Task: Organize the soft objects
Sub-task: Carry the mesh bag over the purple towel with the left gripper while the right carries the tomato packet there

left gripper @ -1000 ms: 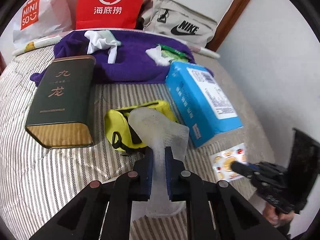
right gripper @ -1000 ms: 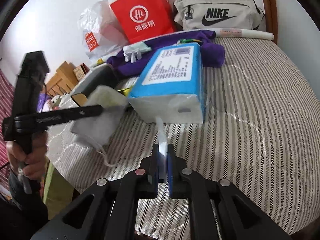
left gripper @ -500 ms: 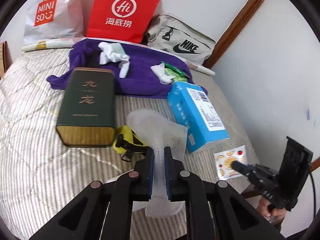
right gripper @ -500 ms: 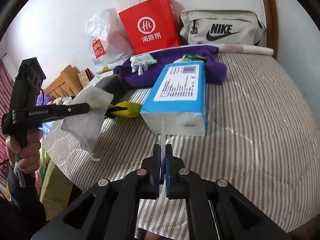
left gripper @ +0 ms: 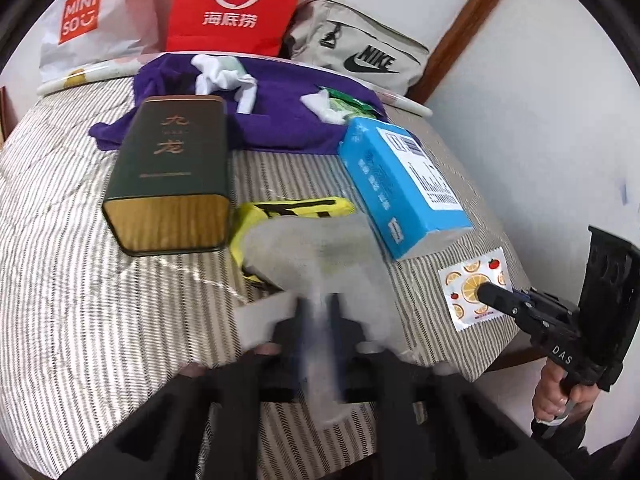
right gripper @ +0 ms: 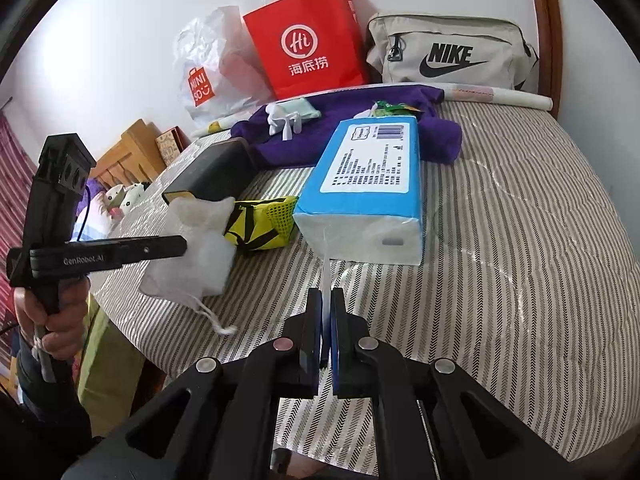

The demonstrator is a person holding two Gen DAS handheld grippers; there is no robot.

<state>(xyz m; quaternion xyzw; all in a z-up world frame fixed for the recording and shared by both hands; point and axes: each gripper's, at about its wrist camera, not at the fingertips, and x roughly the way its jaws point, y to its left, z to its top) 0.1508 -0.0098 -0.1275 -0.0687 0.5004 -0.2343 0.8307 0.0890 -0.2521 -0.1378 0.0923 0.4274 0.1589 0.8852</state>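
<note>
My left gripper (left gripper: pixel 318 312) is shut on a white mesh drawstring pouch (left gripper: pixel 316 252), held above the striped bed; the view is blurred. The pouch (right gripper: pixel 196 252) and the left gripper (right gripper: pixel 176 244) also show in the right wrist view, its cord hanging down. My right gripper (right gripper: pixel 327 304) is shut on a thin fruit-print packet (right gripper: pixel 327 280), seen edge-on. The packet (left gripper: pixel 476 288) and the right gripper (left gripper: pixel 486 292) show in the left wrist view. A yellow mesh bag (left gripper: pixel 296 210) lies between a dark green tin (left gripper: pixel 172 176) and a blue tissue pack (left gripper: pixel 400 184).
A purple cloth (left gripper: pixel 280 104) with white socks (left gripper: pixel 224 76) and a green packet (left gripper: pixel 348 104) lies at the back. Behind it stand a red paper bag (left gripper: pixel 236 4), a white Miniso bag (left gripper: pixel 84 20) and a grey Nike bag (left gripper: pixel 360 52). The bed edge (right gripper: pixel 132 320) is near.
My left gripper has swung the pouch quickly, blurring it, and moved back toward the bed. My right gripper has kept the packet near the tissue pack's front end.
</note>
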